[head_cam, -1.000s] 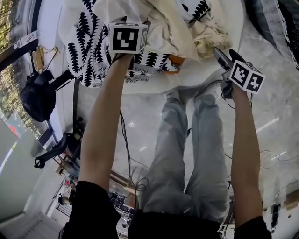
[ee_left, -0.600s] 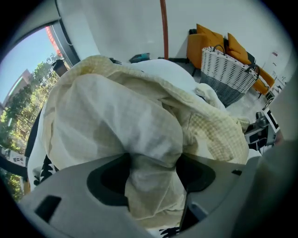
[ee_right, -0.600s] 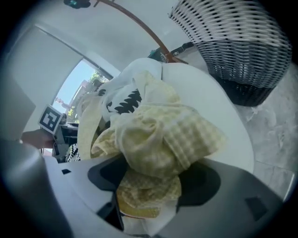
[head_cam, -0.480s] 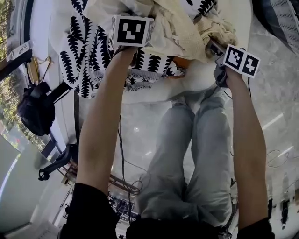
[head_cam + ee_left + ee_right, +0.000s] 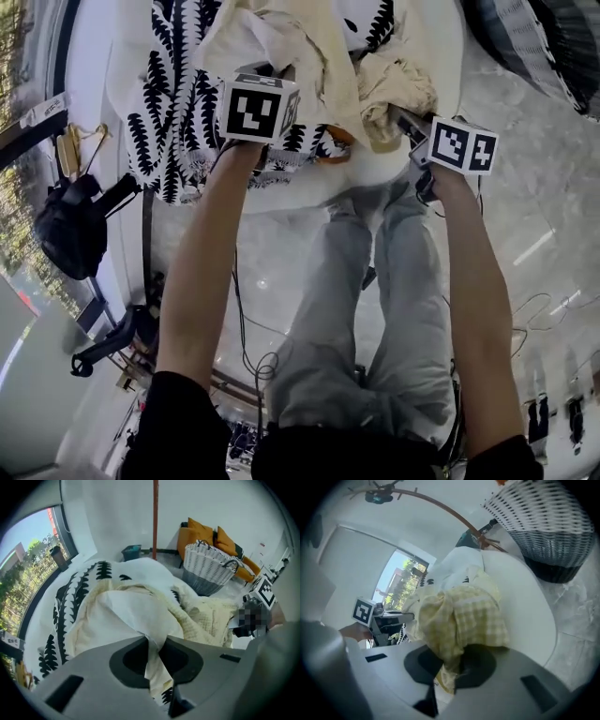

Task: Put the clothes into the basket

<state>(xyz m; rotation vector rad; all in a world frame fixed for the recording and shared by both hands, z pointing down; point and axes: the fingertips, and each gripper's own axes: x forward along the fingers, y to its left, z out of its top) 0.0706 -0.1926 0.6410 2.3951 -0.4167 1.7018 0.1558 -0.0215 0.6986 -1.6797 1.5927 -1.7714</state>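
Clothes pinched at both grippers, none judged to be in the basket yet. A fold of the cream garment is clamped by the left gripper; its jaws have just been closing and are now narrow, with cloth squeezed between them and a strip hanging below. A bunched edge of the yellow checked garment is clamped the same way by the right gripper, whose jaws have also just been closing onto fabric. One piece is taken per gripper, probably so that two can be lifted off the pile together and carried in one trip.

Both garments are heaped on the leaf-print fabric, which is spread over the white rounded surface. Most of each garment lies slack on the heap; only the pinched edges are raised.

The wicker basket is stood on the floor past the far edge of that surface, well apart from both grippers. Its inside is shown in neither gripper view, so its contents cannot be told. No cloth is seen draped over its rim.
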